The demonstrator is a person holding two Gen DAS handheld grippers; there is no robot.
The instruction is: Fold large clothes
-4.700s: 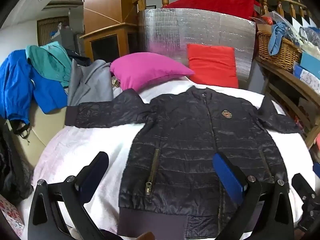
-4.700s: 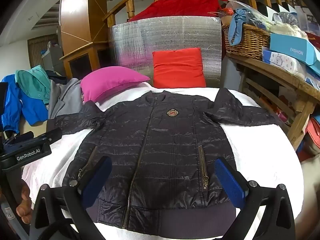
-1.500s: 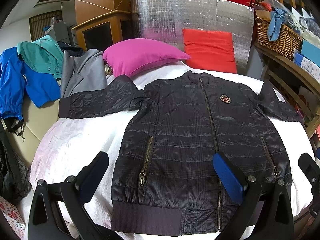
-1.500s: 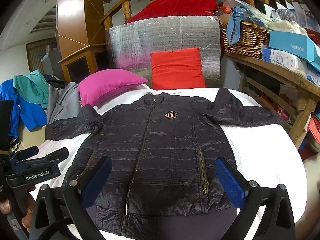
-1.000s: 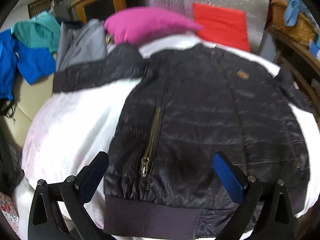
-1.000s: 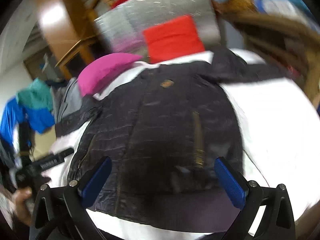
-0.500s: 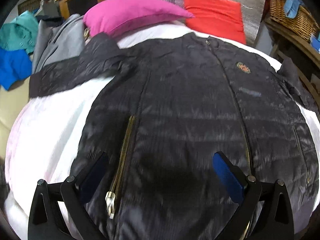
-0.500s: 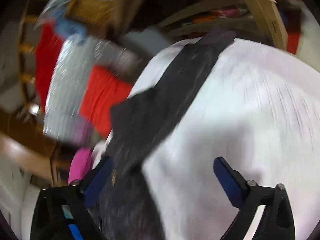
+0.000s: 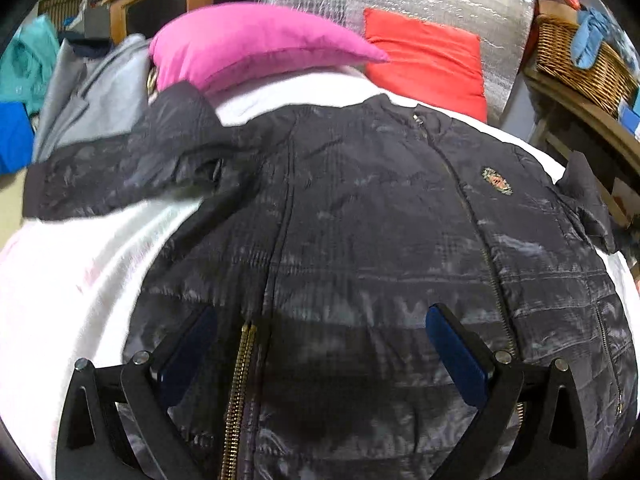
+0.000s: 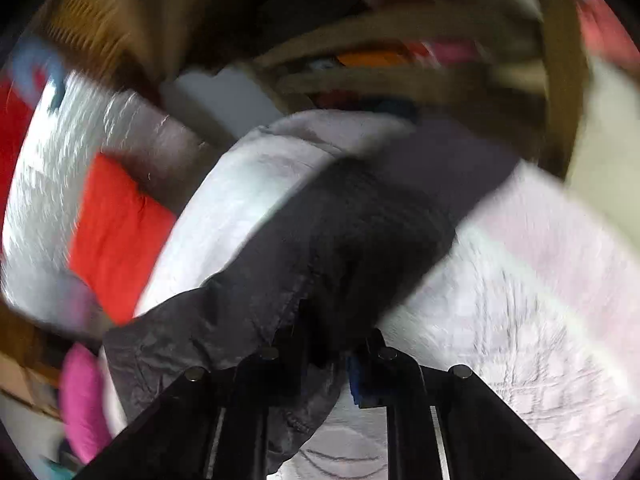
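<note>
The left gripper is built of matte black angular arms, each carrying round silver screw heads near its joints, and ends in two fingers faced with flat deep-blue pads. The right gripper, at the bottom centre of its blurred frame, has the same black arms and silver screws, with pale strips along the rails and a sliver of blue pad.
</note>
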